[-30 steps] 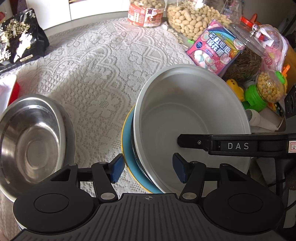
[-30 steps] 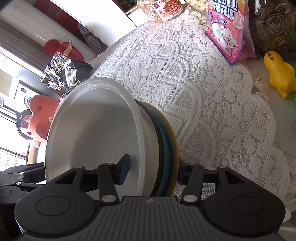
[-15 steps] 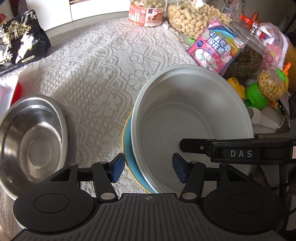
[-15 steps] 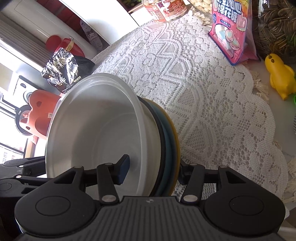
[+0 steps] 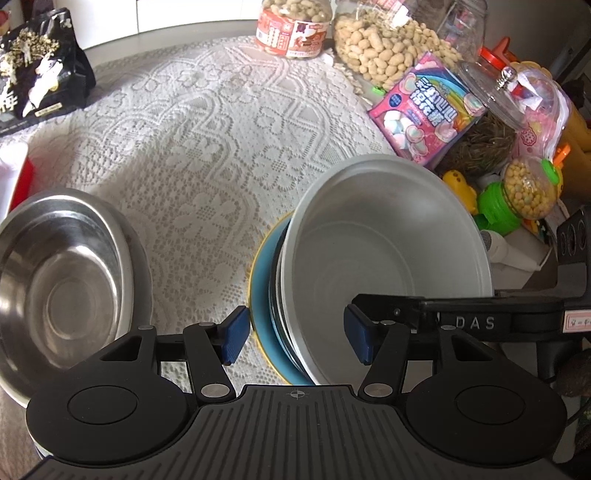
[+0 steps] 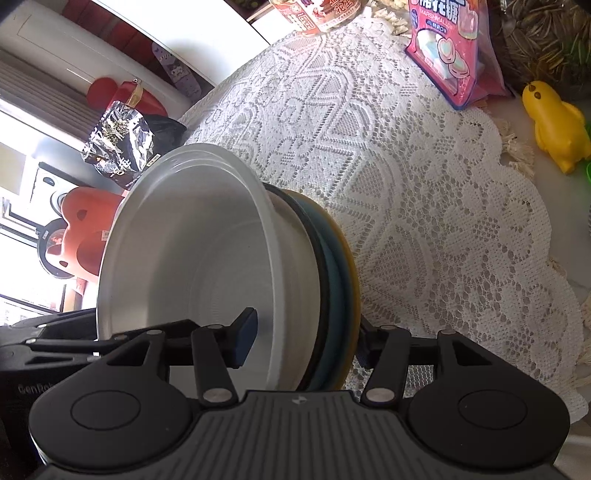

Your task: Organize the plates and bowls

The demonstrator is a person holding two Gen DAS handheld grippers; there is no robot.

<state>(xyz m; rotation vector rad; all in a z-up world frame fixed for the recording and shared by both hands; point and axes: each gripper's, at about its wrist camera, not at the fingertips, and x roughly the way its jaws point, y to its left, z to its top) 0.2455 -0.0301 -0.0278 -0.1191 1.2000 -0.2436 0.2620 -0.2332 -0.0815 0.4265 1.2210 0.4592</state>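
A stack of a white bowl (image 5: 388,254) over a dark dish, a blue plate (image 5: 264,291) and a yellow plate is held tilted above the lace cloth. My right gripper (image 6: 303,341) is shut on the stack, one finger inside the white bowl (image 6: 192,266), the other behind the yellow plate (image 6: 351,280). It shows in the left wrist view as a black arm (image 5: 461,317). My left gripper (image 5: 293,338) is open, its jaws straddling the near rim of the stack without touching it. A steel bowl (image 5: 59,280) sits at the left.
A lace tablecloth (image 5: 207,155) covers the table. Snack jars (image 5: 291,26), a pink marshmallow bag (image 5: 428,107), a yellow duck toy (image 6: 557,125) and green containers crowd the far right. A black foil bag (image 5: 37,74) lies far left.
The stack held by my right gripper has shifted slightly right and away from the steel bowl. My left gripper stays open around its rim.
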